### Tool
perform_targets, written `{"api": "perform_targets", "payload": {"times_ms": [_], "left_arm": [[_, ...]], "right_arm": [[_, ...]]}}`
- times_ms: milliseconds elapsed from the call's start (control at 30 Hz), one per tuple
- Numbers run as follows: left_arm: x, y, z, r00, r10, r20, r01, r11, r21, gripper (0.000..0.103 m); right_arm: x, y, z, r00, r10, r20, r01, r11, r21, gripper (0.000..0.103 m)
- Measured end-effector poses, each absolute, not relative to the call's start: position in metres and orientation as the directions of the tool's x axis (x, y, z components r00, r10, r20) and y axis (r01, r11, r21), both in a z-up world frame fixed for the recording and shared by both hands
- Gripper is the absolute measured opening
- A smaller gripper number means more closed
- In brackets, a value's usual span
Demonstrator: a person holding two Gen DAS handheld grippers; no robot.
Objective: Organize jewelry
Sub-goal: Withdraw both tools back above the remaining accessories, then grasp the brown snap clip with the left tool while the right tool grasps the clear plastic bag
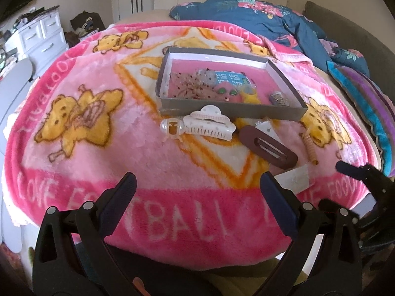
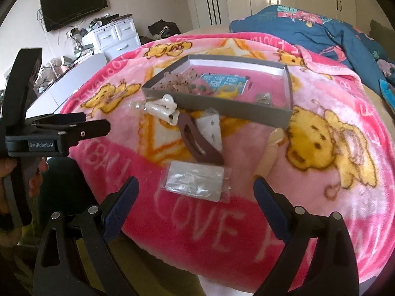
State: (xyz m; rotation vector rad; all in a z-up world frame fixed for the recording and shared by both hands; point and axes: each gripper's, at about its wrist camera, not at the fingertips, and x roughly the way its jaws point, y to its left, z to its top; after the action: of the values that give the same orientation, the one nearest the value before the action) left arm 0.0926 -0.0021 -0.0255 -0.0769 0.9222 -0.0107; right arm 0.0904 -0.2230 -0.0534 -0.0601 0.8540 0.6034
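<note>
A grey shallow box (image 1: pixel 229 111) (image 2: pixel 222 109) lies on the pink blanket and holds several hair accessories. In front of it lie a white claw clip (image 1: pixel 209 122) (image 2: pixel 163 108), a small clear clip (image 1: pixel 172 127), a brown oval clip (image 1: pixel 267 145) (image 2: pixel 200 145), a coiled orange hair tie (image 1: pixel 311 148) and a clear plastic packet (image 2: pixel 196 181) (image 1: pixel 298 178). My left gripper (image 1: pixel 197 187) is open near the blanket's front edge, nothing between its fingers. Just short of the packet, my right gripper (image 2: pixel 196 190) is open and empty.
A blue floral duvet (image 1: pixel 259 17) is bunched at the back right. White drawers (image 1: pixel 42 37) stand at the left, a wall TV (image 2: pixel 74 2) above. A striped cushion (image 1: pixel 365 103) lies at the right. A hand (image 2: pixel 37 170) grips the left gripper's handle.
</note>
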Motion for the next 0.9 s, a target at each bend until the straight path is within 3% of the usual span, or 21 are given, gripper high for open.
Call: {"api": "perform_targets", "payload": {"times_ms": [333,667,733,767,900], "left_arm": [[0.116,-0.006,-0.048,0.546,-0.117,-0.830,-0.018,0.988,-0.151,0.094],[0.159,-0.013,-0.069,0.457,-0.361,-0.813,-0.071,0.896,-0.438,0.093],[0.166,-0.015,-0.075,0.441,-0.411,-0.798,-0.094,0.863,-0.496,0.091],[0.169,-0.018,-0.077,0.434,-0.429,-0.792,-0.098,0.852,-0.515,0.090],[0.180,-0.025,-0.088,0.408,-0.469,-0.783,-0.133,0.818,-0.559,0.084]], "right_arm": [[0.096,-0.204,-0.090,0.536,0.403,-0.742,-0.478,0.869,0.127,0.093],[0.101,-0.185,-0.106,0.593,0.377,-0.712,-0.461,0.883,0.084,0.098],[0.103,-0.184,-0.108,0.608,0.361,-0.707,-0.453,0.889,0.065,0.096],[0.104,-0.185,-0.110,0.610,0.357,-0.707,-0.453,0.890,0.058,0.084],[0.106,-0.196,-0.111,0.607,0.378,-0.699,-0.456,0.886,0.084,0.082]]}}
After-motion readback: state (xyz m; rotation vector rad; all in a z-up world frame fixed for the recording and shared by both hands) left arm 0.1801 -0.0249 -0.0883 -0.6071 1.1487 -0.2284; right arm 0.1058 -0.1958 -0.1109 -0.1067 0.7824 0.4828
